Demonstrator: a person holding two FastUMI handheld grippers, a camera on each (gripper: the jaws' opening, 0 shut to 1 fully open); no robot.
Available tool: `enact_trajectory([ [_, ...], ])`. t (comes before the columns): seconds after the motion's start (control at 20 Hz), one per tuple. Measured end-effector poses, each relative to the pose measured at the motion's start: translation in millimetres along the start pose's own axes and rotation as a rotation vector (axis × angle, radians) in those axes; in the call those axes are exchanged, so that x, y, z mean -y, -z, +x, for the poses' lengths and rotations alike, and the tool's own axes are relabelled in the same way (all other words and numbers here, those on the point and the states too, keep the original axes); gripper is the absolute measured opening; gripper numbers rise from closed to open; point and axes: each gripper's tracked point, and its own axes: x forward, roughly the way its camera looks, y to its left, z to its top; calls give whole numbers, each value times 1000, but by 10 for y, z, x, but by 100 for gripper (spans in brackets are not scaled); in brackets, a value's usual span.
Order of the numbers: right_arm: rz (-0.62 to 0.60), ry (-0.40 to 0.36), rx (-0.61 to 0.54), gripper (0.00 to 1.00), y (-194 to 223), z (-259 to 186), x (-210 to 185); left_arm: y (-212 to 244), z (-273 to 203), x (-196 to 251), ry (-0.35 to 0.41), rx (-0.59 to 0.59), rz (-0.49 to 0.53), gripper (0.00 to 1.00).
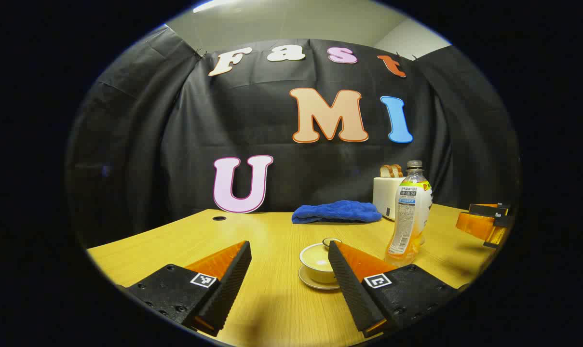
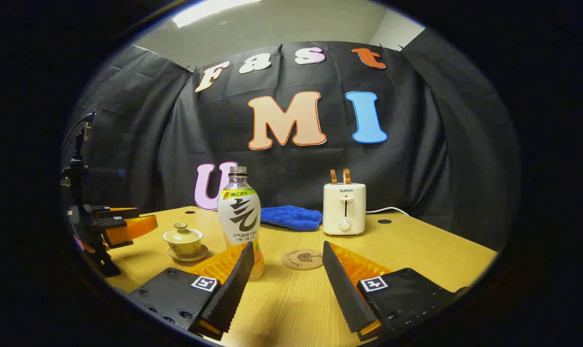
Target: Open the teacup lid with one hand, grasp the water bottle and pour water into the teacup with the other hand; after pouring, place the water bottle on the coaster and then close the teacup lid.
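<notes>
1. In the left gripper view the teacup (image 1: pixel 318 262) is partly hidden behind the right finger of the left hand-held gripper (image 1: pixel 290 274), so only its left half and part of its saucer (image 1: pixel 315 283) show; its lid knob (image 1: pixel 331 241) peeks just over the finger tip
2. In the right gripper view the foot of the water bottle (image 2: pixel 239 219) is covered by the left finger of the right hand-held gripper (image 2: pixel 285 277), and the far blue cloth (image 2: pixel 291 217) is partly cut off by the bottle
3. The right hand-held gripper at the right edge of the left gripper view is cut off, so its fingers are hard to make out there
4. The left hand-held gripper hovers low over the desk (image 1: pixel 272 231), fingers spread wide, holding nothing, with the teacup just beyond its right finger
5. The right hand-held gripper is also wide open and empty, level above the desk, the bottle at its left finger and the coaster (image 2: pixel 302 259) lying between its finger tips farther off
6. The teacup stands lidded on its saucer, left of the bottle; the toaster (image 2: pixel 344 208) stands far right
</notes>
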Motion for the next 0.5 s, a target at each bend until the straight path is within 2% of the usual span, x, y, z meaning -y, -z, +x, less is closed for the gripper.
enact_trajectory([
  [0.05,0,0,0,94,2,-3,-1,-1,0,-1,0,0,0,95],
  [0.25,0,0,0,88,1,-5,-3,1,0,-2,0,0,0,94],
  [0.3,0,0,0,94,-2,-2,-3,-1,2,-3,-1,0,0,94],
  [0.5,0,0,0,91,-3,-6,-4,-3,0,-1,-1,0,0,94],
])
